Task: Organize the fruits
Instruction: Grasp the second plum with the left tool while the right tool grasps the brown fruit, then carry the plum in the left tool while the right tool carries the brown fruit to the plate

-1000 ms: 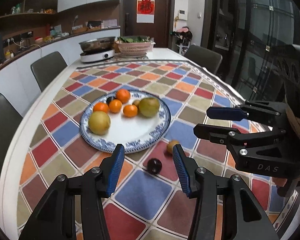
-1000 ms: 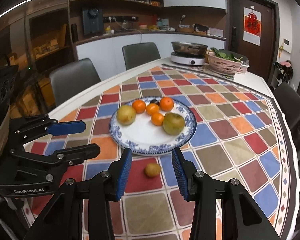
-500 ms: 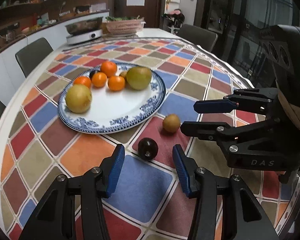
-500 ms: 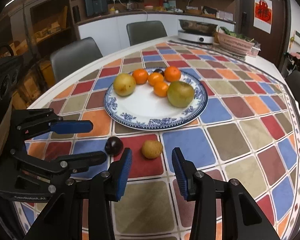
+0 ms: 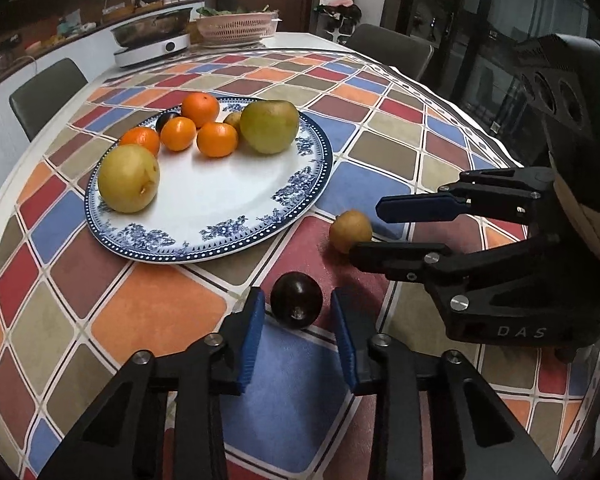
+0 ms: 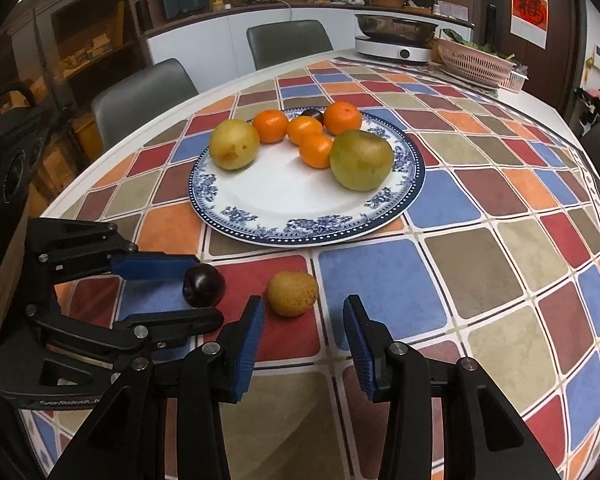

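Two loose fruits sit on the checkered tablecloth (image 5: pixel 160 312), below the blue-patterned plate (image 5: pixel 204 216) in both views. Dark plum (image 5: pixel 296 300) lies lower centre of the left wrist view, between the blue pads of the left gripper (image 5: pixel 298 316). Left jaws have just been closing around the plum; thin gaps still show on both sides, pads not pressing yet, so not grasped. In the right wrist view the same left gripper (image 6: pixel 204 294) comes in from the left edge, plum (image 6: pixel 203 285) between its two fingers.

Small yellow-brown fruit (image 6: pixel 293 293) sits centre of the right wrist view, just above the tips of the right gripper (image 6: pixel 304 320). Right jaws stand apart, released, nothing between the pads; fruit is nearer the left finger. In the left wrist view the right gripper (image 5: pixel 366 226) enters from the right edge, fingertips bracketing the yellow-brown fruit (image 5: pixel 350 231), contact not clear.

Plate holds a yellow pear (image 5: pixel 129 178), a green-yellow pear (image 5: pixel 270 126), four oranges (image 5: pixel 217 139), another dark plum (image 5: pixel 167 119) at the back and a small fruit mostly hidden behind the pear. Upper frame: cooker with pan (image 5: pixel 152 38) and pink basket (image 5: pixel 236 28) at the far table end, grey chairs around.
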`<state>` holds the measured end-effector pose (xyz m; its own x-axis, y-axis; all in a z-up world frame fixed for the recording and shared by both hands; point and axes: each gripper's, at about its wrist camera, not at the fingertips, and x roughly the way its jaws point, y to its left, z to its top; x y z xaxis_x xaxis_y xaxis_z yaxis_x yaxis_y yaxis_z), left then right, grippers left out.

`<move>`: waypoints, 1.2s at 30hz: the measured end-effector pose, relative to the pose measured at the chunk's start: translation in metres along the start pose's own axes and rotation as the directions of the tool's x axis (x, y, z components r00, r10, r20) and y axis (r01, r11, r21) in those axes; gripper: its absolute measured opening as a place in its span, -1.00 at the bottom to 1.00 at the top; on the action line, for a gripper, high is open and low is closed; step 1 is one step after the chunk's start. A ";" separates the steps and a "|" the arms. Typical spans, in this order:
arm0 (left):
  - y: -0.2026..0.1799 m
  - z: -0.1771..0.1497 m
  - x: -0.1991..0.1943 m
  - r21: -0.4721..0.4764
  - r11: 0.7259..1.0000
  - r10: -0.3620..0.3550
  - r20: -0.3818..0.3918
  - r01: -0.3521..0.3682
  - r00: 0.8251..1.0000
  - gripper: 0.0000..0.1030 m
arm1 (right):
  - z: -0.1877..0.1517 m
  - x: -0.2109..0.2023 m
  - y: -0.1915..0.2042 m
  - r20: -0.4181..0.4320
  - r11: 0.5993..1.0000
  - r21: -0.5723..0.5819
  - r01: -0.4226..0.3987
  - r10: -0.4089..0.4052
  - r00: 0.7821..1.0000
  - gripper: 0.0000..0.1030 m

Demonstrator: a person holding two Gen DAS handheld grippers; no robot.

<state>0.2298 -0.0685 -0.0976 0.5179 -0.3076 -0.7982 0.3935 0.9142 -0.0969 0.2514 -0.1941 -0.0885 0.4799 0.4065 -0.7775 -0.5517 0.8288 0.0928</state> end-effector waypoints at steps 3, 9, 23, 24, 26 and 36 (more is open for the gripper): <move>0.003 0.001 0.001 -0.007 1.000 -0.011 0.003 0.011 1.000 -0.47 | 0.001 0.003 0.000 -0.004 1.000 0.004 -0.002 0.002 1.000 -0.19; 0.010 0.000 -0.001 -0.039 0.999 -0.034 0.008 0.034 0.999 -0.51 | 0.005 0.008 0.004 -0.005 1.000 0.003 -0.002 0.002 1.000 -0.19; 0.016 -0.005 -0.023 -0.085 0.996 -0.015 0.046 0.019 0.999 -0.51 | 0.006 0.010 0.011 -0.017 0.999 0.039 0.009 -0.008 1.000 -0.42; 0.016 -0.005 -0.025 -0.086 0.996 -0.014 0.049 0.018 0.999 -0.51 | 0.005 0.007 0.011 -0.012 0.999 0.045 0.009 -0.008 1.000 -0.42; 0.016 -0.003 -0.030 -0.080 0.997 -0.013 0.052 0.017 0.999 -0.51 | 0.005 0.003 0.013 -0.003 0.998 0.055 0.006 -0.006 1.000 -0.42; 0.016 0.004 -0.054 -0.085 0.996 -0.012 0.109 0.022 0.994 -0.51 | 0.008 -0.028 0.025 0.066 0.993 0.117 0.004 -0.012 0.998 -0.42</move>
<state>0.2112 -0.0384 -0.0535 0.5927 -0.3458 -0.7274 0.3386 0.9264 -0.1645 0.2295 -0.1816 -0.0594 0.5303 0.4209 -0.7360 -0.4661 0.8699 0.1616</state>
